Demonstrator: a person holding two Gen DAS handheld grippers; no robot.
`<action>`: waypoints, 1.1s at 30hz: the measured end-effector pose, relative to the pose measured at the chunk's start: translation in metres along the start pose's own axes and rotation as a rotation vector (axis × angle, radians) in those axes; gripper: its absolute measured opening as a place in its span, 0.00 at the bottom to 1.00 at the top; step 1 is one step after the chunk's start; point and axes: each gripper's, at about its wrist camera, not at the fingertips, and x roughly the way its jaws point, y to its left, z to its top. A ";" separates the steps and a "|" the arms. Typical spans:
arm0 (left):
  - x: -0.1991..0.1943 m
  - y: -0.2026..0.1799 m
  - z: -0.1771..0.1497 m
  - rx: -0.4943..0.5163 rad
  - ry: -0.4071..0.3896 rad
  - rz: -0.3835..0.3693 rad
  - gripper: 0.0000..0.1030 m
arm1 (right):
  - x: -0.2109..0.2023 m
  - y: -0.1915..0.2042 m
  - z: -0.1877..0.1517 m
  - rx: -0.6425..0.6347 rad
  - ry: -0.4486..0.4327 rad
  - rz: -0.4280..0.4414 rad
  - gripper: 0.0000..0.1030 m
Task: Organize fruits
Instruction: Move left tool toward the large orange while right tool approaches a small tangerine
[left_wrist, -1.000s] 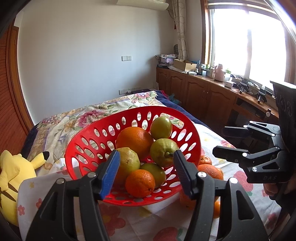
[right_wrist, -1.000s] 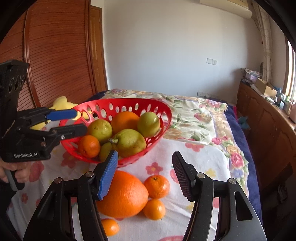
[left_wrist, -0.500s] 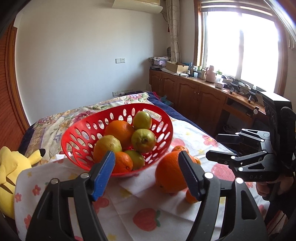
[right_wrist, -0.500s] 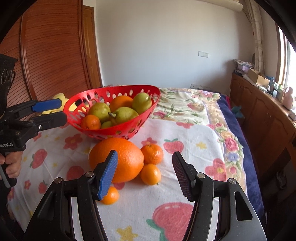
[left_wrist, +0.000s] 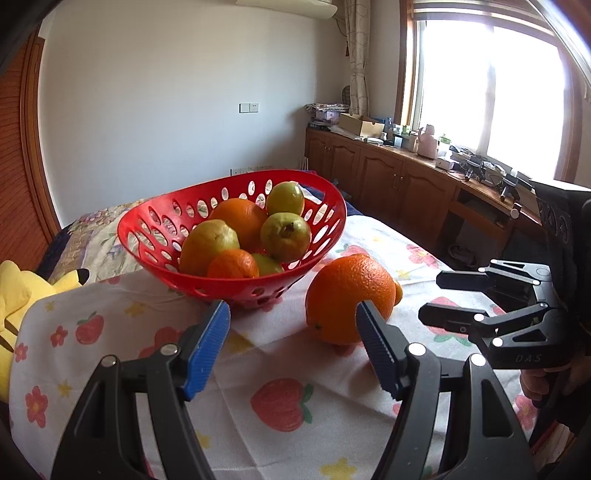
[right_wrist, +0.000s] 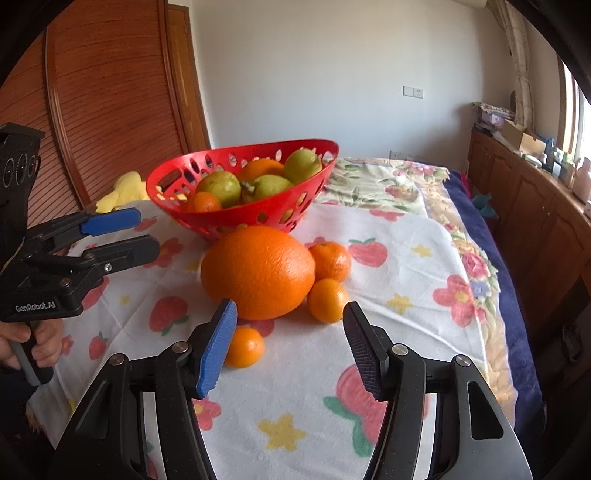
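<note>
Right wrist view puts the large round orange (right_wrist: 258, 271) straight ahead of the right claw (right_wrist: 290, 347), just beyond its fingertips and a little left of centre, so this claw looks the nearer and better lined up of the two; from the left claw (left_wrist: 293, 349) the same fruit lies ahead and to the right, past its right finger, with the gap between the fingers aimed at bare cloth. Both claws are spread wide and hold nothing. The big orange looks nearly as wide as the right claw's opening, its longer axis running across the fingers, so I judge a grasp there would be tight. It rests on the white fruit-and-flower printed cloth (right_wrist: 406, 236) over a bed, just in front of the red perforated plastic basket (right_wrist: 236, 218). Loose fruit counts four: the one large orange and three small mandarins (right_wrist: 328, 300), two touching or just beside its right flank and one at its near foot by the right claw's blue pad. Inside the basket I count one orange, one small mandarin and at least three green pears, with a fourth green fruit partly hidden low down. A yellow plush toy (left_wrist: 22, 291) lies left of the basket
</note>
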 end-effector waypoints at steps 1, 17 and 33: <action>0.000 -0.001 -0.001 0.001 0.002 0.003 0.69 | 0.002 0.003 -0.003 -0.003 0.008 0.010 0.57; 0.002 0.006 -0.013 -0.015 0.017 0.005 0.69 | 0.036 0.026 -0.016 -0.043 0.123 0.067 0.48; 0.009 -0.010 -0.001 0.005 0.059 -0.030 0.69 | 0.025 0.024 -0.019 -0.064 0.109 0.060 0.35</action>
